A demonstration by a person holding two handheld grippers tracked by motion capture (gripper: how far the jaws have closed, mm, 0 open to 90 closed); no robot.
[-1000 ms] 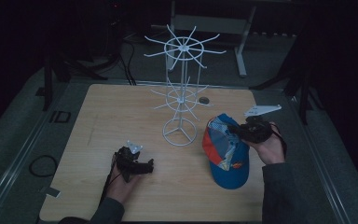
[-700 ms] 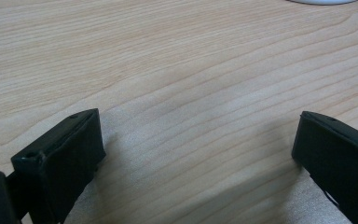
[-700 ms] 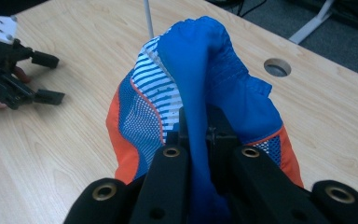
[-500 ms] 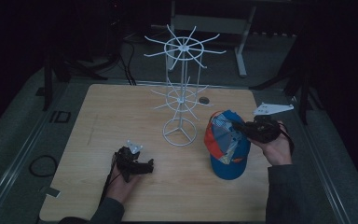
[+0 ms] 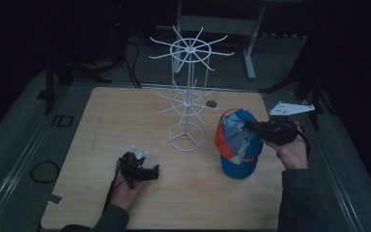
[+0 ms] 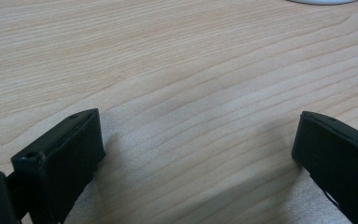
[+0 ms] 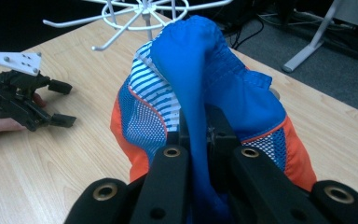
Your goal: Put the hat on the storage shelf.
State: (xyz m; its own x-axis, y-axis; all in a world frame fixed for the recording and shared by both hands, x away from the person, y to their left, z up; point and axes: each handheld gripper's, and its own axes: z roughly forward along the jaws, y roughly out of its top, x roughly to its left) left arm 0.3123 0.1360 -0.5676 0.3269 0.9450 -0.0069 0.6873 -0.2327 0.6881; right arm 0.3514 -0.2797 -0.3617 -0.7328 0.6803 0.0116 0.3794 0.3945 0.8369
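Observation:
A blue and orange cap (image 5: 236, 145) with striped mesh panels hangs partly lifted at the right of the wooden table (image 5: 125, 116); its brim rests low toward the front. My right gripper (image 5: 257, 131) is shut on the cap's blue fabric (image 7: 193, 93), which bunches up between the jaws in the right gripper view. My left gripper (image 5: 149, 170) rests on the table at the front left, jaws wide open with bare wood between the fingers (image 6: 60, 154). It also appears as the left gripper (image 7: 58, 105) far off in the right gripper view.
A white wire display stand (image 5: 189, 96) with two tiers of radiating hooks stands at the table's middle back, its ring base (image 5: 185, 137) just left of the cap. A small dark round hole (image 5: 212, 103) sits behind it. Desk legs and cables lie beyond the table.
My right gripper has drawn the cap a little to the right and raised it, so the cap's crown stands more upright. The left gripper has stayed where it was.

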